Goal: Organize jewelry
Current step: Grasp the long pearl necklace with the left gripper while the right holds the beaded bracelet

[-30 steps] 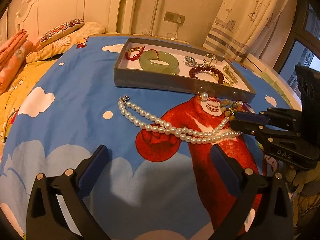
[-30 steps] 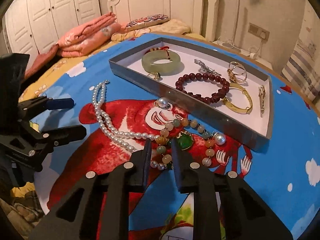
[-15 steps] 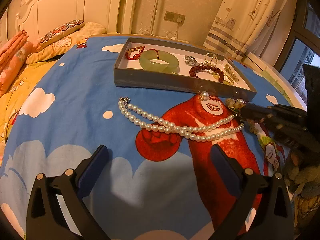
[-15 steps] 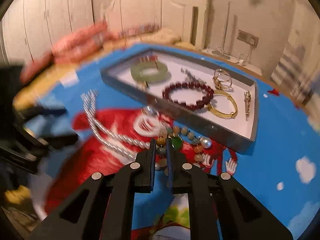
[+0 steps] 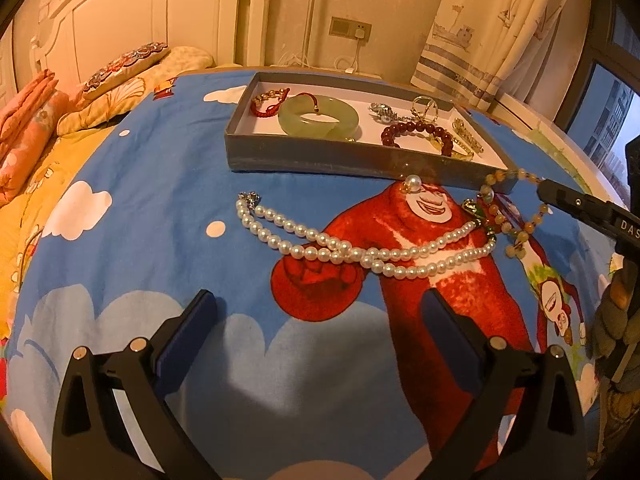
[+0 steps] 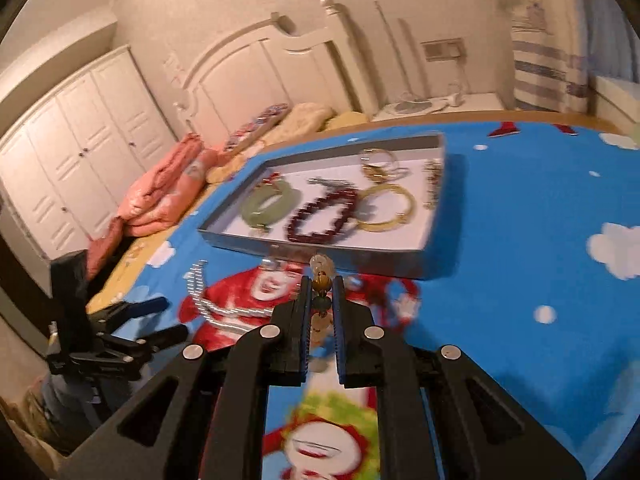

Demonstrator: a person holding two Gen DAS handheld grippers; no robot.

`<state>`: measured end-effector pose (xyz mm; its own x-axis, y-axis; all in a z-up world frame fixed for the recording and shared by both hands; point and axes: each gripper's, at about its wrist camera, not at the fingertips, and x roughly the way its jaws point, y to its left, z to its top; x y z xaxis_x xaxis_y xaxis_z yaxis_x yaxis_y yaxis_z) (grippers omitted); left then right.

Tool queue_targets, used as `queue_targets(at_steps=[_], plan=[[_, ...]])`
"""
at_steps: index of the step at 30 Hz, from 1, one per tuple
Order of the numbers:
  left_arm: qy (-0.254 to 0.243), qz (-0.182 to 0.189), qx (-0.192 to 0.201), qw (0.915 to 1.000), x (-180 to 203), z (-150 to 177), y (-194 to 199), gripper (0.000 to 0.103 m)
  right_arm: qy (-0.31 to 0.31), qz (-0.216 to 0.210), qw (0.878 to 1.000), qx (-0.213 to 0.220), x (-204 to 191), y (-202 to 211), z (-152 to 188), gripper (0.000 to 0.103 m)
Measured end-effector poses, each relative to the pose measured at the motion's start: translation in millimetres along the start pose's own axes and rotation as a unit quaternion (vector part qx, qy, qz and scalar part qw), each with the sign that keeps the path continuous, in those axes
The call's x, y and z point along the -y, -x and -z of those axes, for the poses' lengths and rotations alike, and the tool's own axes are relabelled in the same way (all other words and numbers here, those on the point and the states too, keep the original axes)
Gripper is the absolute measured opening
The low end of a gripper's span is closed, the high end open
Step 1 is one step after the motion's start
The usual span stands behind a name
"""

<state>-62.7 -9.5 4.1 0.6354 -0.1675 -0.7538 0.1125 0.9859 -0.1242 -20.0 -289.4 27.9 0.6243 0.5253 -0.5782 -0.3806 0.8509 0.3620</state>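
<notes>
A grey tray (image 5: pixel 304 156) on the blue cartoon bedspread holds a jade bangle (image 5: pixel 318 116), a dark red bead bracelet (image 5: pixel 416 130), a red cord bracelet, gold bangles and rings. A white pearl necklace (image 5: pixel 340 248) lies in front of it. My right gripper (image 6: pixel 321 286) is shut on a multicoloured bead necklace (image 5: pixel 504 216) with a green pendant, lifted above the bedspread near the tray's right corner. My left gripper (image 5: pixel 316 320) is open and empty, low over the bedspread in front of the pearls. The tray also shows in the right wrist view (image 6: pixel 320 246).
Pillows (image 5: pixel 120 76) and folded orange bedding (image 5: pixel 24 120) lie at the head of the bed on the left. A white headboard, a wall socket with cables and a curtain (image 5: pixel 480 28) stand behind. White wardrobes (image 6: pixel 68 152) line the far wall.
My right gripper closed on the bead necklace and raised it off the bedspread toward the tray. The pearl necklace shifted slightly. My left gripper has stayed in place.
</notes>
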Motion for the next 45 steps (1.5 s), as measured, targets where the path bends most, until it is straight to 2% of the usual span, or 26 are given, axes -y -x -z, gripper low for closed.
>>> queue_targets(at_steps=[6, 13, 18, 27, 30, 34, 38, 41, 42, 45], plan=[[-0.002, -0.001, -0.001, 1.0, 0.5, 0.5, -0.1, 0.101, -0.001, 0.036, 0.999, -0.032, 9.2, 2.3, 10.0, 0.01], [-0.001, -0.001, 0.0, 1.0, 0.9, 0.6, -0.2, 0.101, -0.016, 0.039, 0.997, -0.06, 14.7, 15.1, 29.6, 0.01], [-0.005, -0.002, -0.003, 1.0, 1.8, 0.5, -0.7, 0.101, -0.028, 0.059, 0.994, -0.082, 18.3, 22.8, 44.9, 0.01], [-0.075, 0.006, -0.026, 0.9969, 10.3, 6.9, -0.2, 0.101, -0.055, 0.065, 0.992, -0.089, 29.6, 21.2, 44.1, 0.012], [-0.082, 0.013, -0.025, 0.9963, 5.9, 9.4, 3.1, 0.101, -0.062, 0.056, 0.993, -0.087, 29.1, 20.1, 42.2, 0.019], [-0.122, 0.005, -0.013, 0.9925, 7.2, -0.3, 4.5, 0.1, -0.039, 0.079, 0.993, -0.085, 20.3, 13.9, 38.8, 0.02], [-0.211, 0.042, -0.007, 0.9766, 13.9, -21.2, -2.3, 0.101, -0.041, 0.078, 0.993, -0.083, 20.8, 12.8, 38.2, 0.02], [-0.288, 0.059, -0.02, 0.9556, 21.8, -32.3, -16.3, 0.101, -0.04, 0.08, 0.993, -0.08, 20.2, 12.8, 38.7, 0.02], [-0.317, 0.062, -0.023, 0.9461, 24.9, -35.6, -20.4, 0.101, -0.039, 0.081, 0.993, -0.08, 19.4, 13.0, 39.1, 0.02], [-0.375, 0.07, -0.037, 0.9234, 34.2, -39.9, -32.8, 0.101, -0.041, 0.079, 0.993, -0.078, 20.0, 13.1, 38.9, 0.02]])
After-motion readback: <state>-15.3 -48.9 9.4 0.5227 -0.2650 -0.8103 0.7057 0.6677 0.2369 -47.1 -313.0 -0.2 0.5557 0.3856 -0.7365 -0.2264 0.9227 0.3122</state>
